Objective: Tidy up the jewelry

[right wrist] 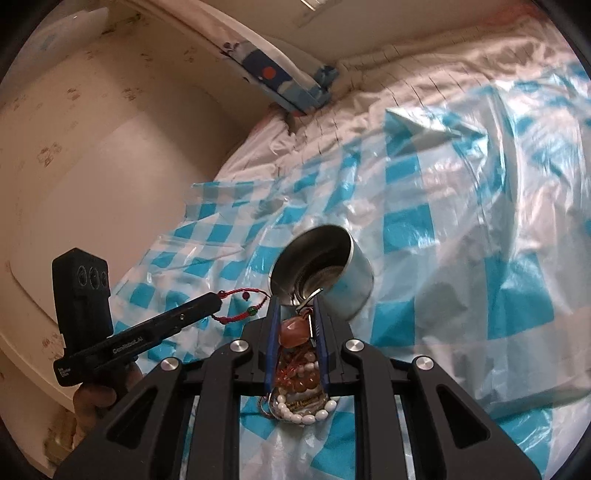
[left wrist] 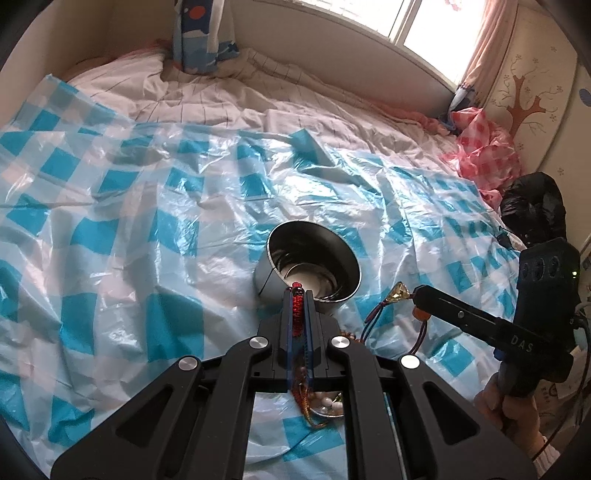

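A steel bowl stands on the blue-checked plastic sheet; it also shows in the right wrist view. My left gripper is shut on a red braided cord bracelet just in front of the bowl's near rim. My right gripper is shut on a pendant necklace with an orange-brown stone and a metal piece, close to the bowl's rim. The right gripper shows in the left wrist view with a gold-coloured pendant and cord. A small dish of beads and pearls lies under the grippers.
The sheet covers a pink bed quilt. A pink checked plastic bag and a black bag lie at the bed's right side. A blue patterned curtain hangs at the back wall.
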